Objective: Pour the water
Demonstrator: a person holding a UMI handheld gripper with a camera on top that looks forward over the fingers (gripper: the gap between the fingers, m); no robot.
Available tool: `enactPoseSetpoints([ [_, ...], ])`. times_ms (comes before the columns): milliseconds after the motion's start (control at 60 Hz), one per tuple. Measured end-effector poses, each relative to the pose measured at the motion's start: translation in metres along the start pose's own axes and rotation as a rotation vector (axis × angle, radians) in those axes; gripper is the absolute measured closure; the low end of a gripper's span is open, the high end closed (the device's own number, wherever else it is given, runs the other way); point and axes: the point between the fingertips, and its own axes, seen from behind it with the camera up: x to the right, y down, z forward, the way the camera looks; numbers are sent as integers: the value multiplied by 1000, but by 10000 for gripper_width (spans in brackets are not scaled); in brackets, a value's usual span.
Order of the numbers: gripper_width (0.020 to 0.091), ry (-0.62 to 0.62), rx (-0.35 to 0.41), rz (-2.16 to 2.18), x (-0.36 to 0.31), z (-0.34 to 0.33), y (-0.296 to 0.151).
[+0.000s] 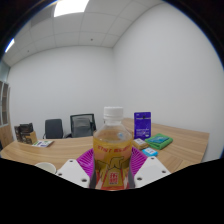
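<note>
Amber-liquid bottle (112,150) upright — claw (112,170) clamped on it — above table (60,150).

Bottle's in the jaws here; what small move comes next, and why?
Probably swing the bottle toward a cup before tipping. The gripper is shut on it, upright and lifted above the table, white cap seemingly on, and no cup shows.
</note>
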Motion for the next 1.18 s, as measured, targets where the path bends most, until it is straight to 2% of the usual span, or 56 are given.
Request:
enactPoseSetpoints([
  [233, 659, -19, -92, -62, 9, 22, 54],
  [267, 635, -20, -117, -66, 10, 23, 64],
  [333, 650, -34, -77, -96, 10, 24, 58],
  [417, 622, -28, -79, -87, 10, 22, 59],
  [533, 489, -46, -102, -118, 9, 21, 62],
  [550, 456, -51, -118, -128, 9, 20, 64],
  [600, 280, -57, -167, -135, 12, 13, 70],
  [617, 243, -56, -172, -125, 13, 11, 71],
  [667, 275, -65, -174, -102, 11, -3, 66],
  [900, 266, -84, -183, -87, 7, -99, 53],
  [1050, 269, -144, -191, -78, -16, -162, 55],
  [1183, 265, -201, -198, -51, -37, -189, 58],
])
